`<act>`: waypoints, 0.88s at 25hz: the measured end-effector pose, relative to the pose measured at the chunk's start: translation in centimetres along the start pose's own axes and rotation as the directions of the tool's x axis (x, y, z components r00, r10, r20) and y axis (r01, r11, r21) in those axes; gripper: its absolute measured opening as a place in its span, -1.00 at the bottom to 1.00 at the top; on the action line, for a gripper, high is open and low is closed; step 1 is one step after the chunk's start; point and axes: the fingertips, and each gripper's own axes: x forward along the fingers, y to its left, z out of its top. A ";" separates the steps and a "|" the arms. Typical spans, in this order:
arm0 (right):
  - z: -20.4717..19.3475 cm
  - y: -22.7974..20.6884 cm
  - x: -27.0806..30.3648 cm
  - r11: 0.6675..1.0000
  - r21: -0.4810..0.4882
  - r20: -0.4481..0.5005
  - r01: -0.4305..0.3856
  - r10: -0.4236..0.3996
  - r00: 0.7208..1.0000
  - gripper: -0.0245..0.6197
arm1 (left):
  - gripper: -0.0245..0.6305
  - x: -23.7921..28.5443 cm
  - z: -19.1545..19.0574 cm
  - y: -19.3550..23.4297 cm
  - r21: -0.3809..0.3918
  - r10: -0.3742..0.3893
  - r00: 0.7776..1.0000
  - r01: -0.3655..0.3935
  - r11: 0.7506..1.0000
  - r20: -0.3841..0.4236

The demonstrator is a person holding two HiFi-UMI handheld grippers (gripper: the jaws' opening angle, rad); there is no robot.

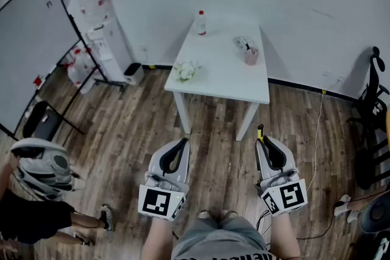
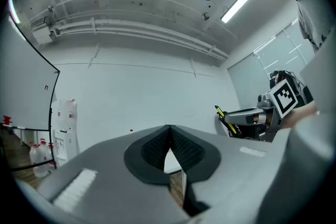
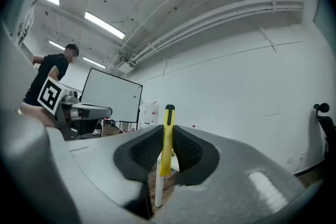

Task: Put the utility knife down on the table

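My right gripper (image 1: 263, 141) (image 3: 168, 136) is shut on a yellow utility knife (image 3: 167, 139), which stands upright between its pads with its black tip on top. The knife's tip (image 1: 260, 131) pokes out past the jaws in the head view. My left gripper (image 1: 181, 144) (image 2: 169, 139) is shut with nothing in it. Both are held low over the wooden floor, short of the white table (image 1: 213, 79). From the left gripper view, the right gripper with the knife (image 2: 224, 117) shows at the right.
On the table stand a bottle with a red cap (image 1: 201, 22), a pink cup (image 1: 251, 56), a white flower bunch (image 1: 186, 70) and a small wrapped item (image 1: 242, 42). A whiteboard (image 1: 33, 45) and water bottles are at the left. A person (image 1: 36, 192) stands lower left; a black chair (image 1: 375, 100) is right.
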 end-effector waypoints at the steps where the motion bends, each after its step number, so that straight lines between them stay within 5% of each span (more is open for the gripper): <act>1: 0.1 0.0 -0.1 1.000 0.000 0.000 -0.001 0.001 1.000 -0.76 | -0.88 0.0 0.1 0.0 0.000 0.002 1.000 -0.002 1.000 0.002; 22: 0.5 -1.0 -0.9 0.999 0.032 0.014 0.010 -0.011 1.000 -0.76 | -0.88 0.1 1.4 -1.1 0.013 0.002 1.000 -0.002 1.000 0.024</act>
